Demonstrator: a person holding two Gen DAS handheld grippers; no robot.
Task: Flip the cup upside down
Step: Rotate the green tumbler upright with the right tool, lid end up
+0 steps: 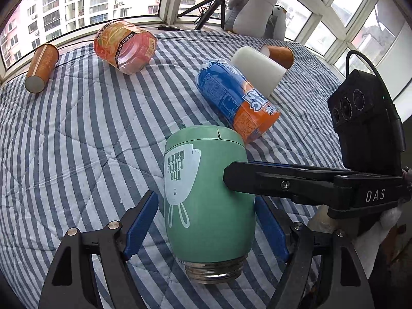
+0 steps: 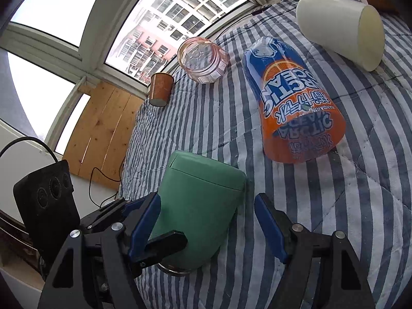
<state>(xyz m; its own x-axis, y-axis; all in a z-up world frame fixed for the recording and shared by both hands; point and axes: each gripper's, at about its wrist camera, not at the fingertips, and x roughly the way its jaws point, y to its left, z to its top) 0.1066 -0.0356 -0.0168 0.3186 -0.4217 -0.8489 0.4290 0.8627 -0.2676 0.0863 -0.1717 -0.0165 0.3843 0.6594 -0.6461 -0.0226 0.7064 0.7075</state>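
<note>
A green cup [image 1: 208, 195] with a white rabbit print stands upside down on the striped quilt, its threaded metal mouth down; it also shows in the right wrist view [image 2: 198, 206]. My left gripper [image 1: 206, 225] is open, its blue pads on either side of the cup with small gaps. My right gripper [image 2: 206, 221] is open too; its black finger [image 1: 270, 182] reaches in from the right and touches the cup's side. The cup sits between the right gripper's blue pads, nearer the left one.
On the quilt [image 1: 77, 154] lie a blue-orange bottle-shaped cup [image 1: 237, 103], a white cup [image 1: 257, 69], two brown paper cups [image 1: 41, 67] [image 1: 279, 54] and an orange-labelled clear jar [image 1: 123, 46]. Plush penguins [image 1: 255, 10] and a tripod stand by the windows.
</note>
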